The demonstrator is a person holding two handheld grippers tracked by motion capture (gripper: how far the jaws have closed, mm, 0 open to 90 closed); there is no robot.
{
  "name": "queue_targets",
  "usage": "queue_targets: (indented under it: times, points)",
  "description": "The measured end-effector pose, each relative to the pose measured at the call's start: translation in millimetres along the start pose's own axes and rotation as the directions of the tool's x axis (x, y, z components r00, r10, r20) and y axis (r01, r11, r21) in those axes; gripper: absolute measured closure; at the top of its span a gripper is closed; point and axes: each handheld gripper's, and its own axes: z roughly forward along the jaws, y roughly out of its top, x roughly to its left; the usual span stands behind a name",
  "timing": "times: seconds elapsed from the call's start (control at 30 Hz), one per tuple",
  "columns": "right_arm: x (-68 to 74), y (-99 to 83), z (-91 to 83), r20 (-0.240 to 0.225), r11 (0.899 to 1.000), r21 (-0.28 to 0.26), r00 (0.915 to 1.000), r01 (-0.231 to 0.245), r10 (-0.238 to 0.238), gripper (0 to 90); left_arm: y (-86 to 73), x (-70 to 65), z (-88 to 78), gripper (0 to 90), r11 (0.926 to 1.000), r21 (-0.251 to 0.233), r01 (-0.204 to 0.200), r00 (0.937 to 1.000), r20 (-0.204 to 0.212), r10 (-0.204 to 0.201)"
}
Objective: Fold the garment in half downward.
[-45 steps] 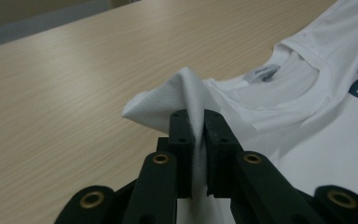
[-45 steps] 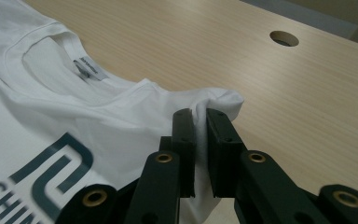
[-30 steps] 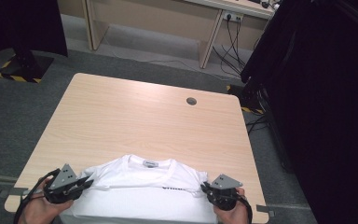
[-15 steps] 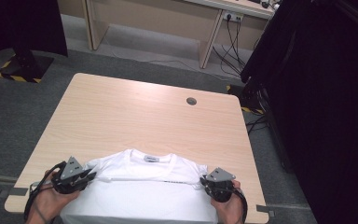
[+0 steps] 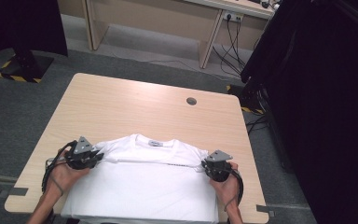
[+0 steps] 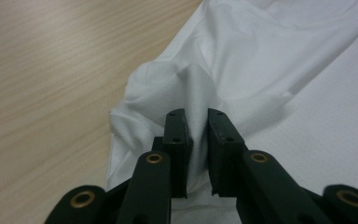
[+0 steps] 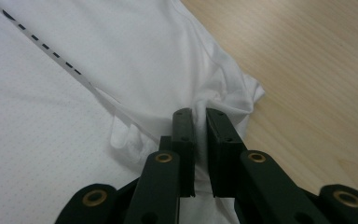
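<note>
Grippers, left (image 5: 97,157) and right (image 5: 208,166), each pinched shut on a sleeve of the white T-shirt (image 5: 144,186), have slid it up the table (image 5: 121,102), spreading it for folding.

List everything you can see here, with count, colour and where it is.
T-shirt: one, white, flat on the near half of the table, collar pointing away.
Table: one, light wood, centre.
Grommet hole: one, grey, far right of the tabletop.
Desk: one, light wood, background.
Cables: several, black, under that desk.
Left gripper: one, black, jaws shut on the shirt's left edge.
Right gripper: one, black, jaws shut on the right edge.
</note>
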Motion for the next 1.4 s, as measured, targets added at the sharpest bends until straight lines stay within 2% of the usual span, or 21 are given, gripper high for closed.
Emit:
queue_targets:
  times: [0.1,0.3,0.57,0.77,0.9,0.97,1.0,1.1,1.23,1.33,1.37,1.4]
  points:
    - [-8.3,3.5,5.9,0.002,1.000,-0.003,0.9998,-0.018,0.018,82.5,10.0,5.7,9.9,78.7,0.9999,0.011,-0.012,0.9999,-0.003,0.012]
    - [-17.7,10.0,14.1,0.014,1.000,0.001,0.9995,-0.029,0.029,82.4,17.1,16.4,23.6,78.7,0.9994,-0.022,0.028,0.9996,0.011,-0.028]
    - [-31.9,21.8,29.7,0.029,0.998,-0.004,0.9979,-0.057,0.057,82.4,30.7,27.1,38.7,78.7,0.9992,-0.017,0.037,0.9993,0.005,-0.037]
    - [-37.6,26.3,36.4,0.037,0.997,-0.011,0.9966,-0.073,0.073,82.4,37.1,31.8,45.6,78.7,0.9990,-0.015,0.042,0.9991,-0.007,-0.042]
    - [-38.5,25.9,36.4,0.035,0.997,-0.022,0.9967,-0.072,0.073,82.5,42.3,29.1,46.1,79.4,1.0000,0.008,0.006,0.9997,-0.024,-0.005]
    - [-39.8,25.7,34.7,0.030,0.996,-0.039,0.9959,-0.084,0.085,82.7,44.2,30.1,45.0,80.1,0.9993,-0.021,0.031,0.9995,-0.010,-0.031]
    - [-40.3,26.7,32.3,0.029,0.995,-0.051,0.9955,-0.089,0.090,82.7,45.5,30.5,43.1,80.1,0.9979,-0.040,0.051,0.9987,0.006,-0.051]
    - [-39.0,35.2,18.5,0.039,0.993,-0.098,0.9966,-0.069,0.073,82.9,55.7,30.2,28.8,80.6,0.9951,-0.091,0.038,0.9993,0.006,-0.038]
    - [-32.3,50.6,-7.4,0.050,0.985,-0.170,0.9978,-0.035,0.044,83.1,71.2,28.2,-2.1,80.8,0.9800,-0.195,0.039,0.9991,0.024,-0.035]
    - [-22.2,57.7,-33.4,0.046,0.976,-0.217,0.9988,-0.003,0.014,83.0,76.6,22.7,-28.8,80.9,0.9742,-0.226,0.003,0.9992,0.038,0.006]
    - [-17.9,58.3,-42.7,0.048,0.974,-0.226,0.9989,0.011,0.000,83.0,75.5,19.7,-37.8,80.8,0.9730,-0.231,-0.014,0.9986,0.047,0.025]
    - [-13.9,57.5,-51.7,0.049,0.972,-0.232,0.9987,0.023,-0.012,83.1,72.1,16.1,-46.0,80.8,0.9707,-0.240,-0.014,0.9978,0.060,0.029]
